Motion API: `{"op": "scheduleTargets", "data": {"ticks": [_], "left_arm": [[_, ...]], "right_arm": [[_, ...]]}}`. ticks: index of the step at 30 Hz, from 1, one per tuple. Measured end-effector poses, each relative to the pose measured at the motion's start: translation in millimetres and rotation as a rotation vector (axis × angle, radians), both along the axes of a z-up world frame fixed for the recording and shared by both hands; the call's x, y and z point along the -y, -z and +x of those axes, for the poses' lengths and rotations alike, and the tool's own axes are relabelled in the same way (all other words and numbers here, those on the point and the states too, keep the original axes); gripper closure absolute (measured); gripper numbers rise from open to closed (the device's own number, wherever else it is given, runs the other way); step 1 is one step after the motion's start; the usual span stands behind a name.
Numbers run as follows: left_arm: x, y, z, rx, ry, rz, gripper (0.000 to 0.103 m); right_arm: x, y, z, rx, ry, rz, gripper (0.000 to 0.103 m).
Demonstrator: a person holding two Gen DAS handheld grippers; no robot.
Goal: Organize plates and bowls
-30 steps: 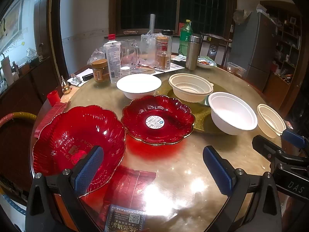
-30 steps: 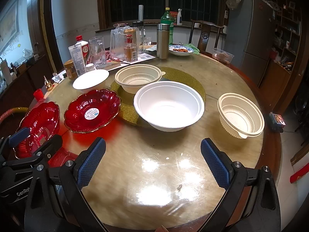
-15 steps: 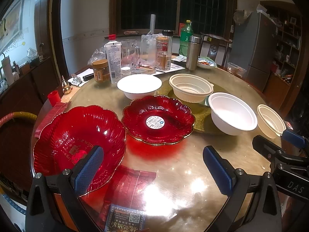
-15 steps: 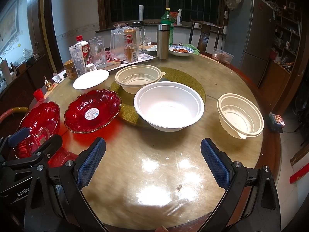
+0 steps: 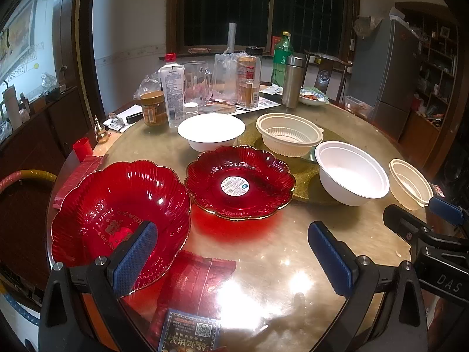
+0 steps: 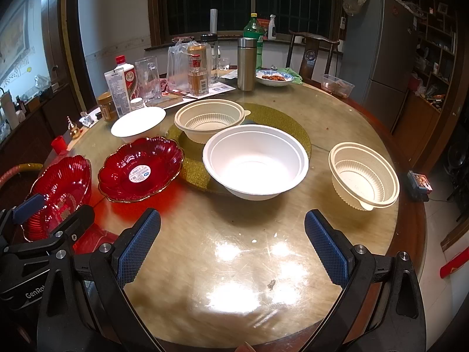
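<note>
1. Left wrist view: the left gripper (image 5: 231, 253) hangs over the near edge of the round table (image 5: 263, 249), its blue-padded jaws spread wide and holding nothing. Under it lie a red packet (image 5: 196, 281) and a printed card (image 5: 190, 333), which the right wrist view mostly hides behind the tool bodies.
2. Right wrist view: the right gripper (image 6: 233, 246) is likewise wide apart and empty, above bare glossy tabletop. This view shows a small dark box (image 6: 419, 182) off the table's right edge.
3. The nearer red plate (image 5: 117, 220) sits just past the left gripper's left pad; the second red plate (image 5: 239, 183), with a round sticker, lies just beside it.
4. The large white bowl (image 6: 256, 161) rests partly on the gold turntable (image 6: 296, 129); the ribbed cream bowl (image 6: 365, 173) stands well apart to its right.
5. Further back sit another cream bowl (image 6: 211, 118) on the turntable and a shallow white bowl (image 6: 137, 124) beside it.
6. Beyond them bottles, jars and a steel flask (image 6: 246, 63) crowd the far side, with a dish of food (image 6: 274, 77) near a chair (image 6: 312, 54).
7. A grey refrigerator (image 6: 387, 50) stands at the far right.
</note>
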State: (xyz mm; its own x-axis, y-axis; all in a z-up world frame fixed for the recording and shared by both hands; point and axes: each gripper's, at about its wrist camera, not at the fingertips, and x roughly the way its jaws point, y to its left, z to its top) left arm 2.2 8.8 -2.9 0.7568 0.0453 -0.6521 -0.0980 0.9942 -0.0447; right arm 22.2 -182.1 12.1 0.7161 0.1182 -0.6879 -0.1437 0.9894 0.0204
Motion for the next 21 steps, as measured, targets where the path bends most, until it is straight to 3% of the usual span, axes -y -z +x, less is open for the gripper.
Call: {"op": "scheduleTargets", "data": {"ticks": [9,14,17,21], "left_arm": [[-2,-3,-1,0.005,0.0,-0.004,0.0],[-9,-18,-16,0.011,0.041,-0.046,0.0],[-31,-35,-34,0.049,0.082,-0.073,0.0],[-93,-52,-54,0.109,-0.059,-0.097,0.0]], "right_arm": [[-1,0,0,0.001,0.001,-0.002,0.003],[-5,0,1,-0.003,-0.023,0.019,0.003],[-16,-1,4,-0.047,-0.116,0.093,0.003],[-44,4,19,-0.151,-0.278,0.225,0.003]]}}
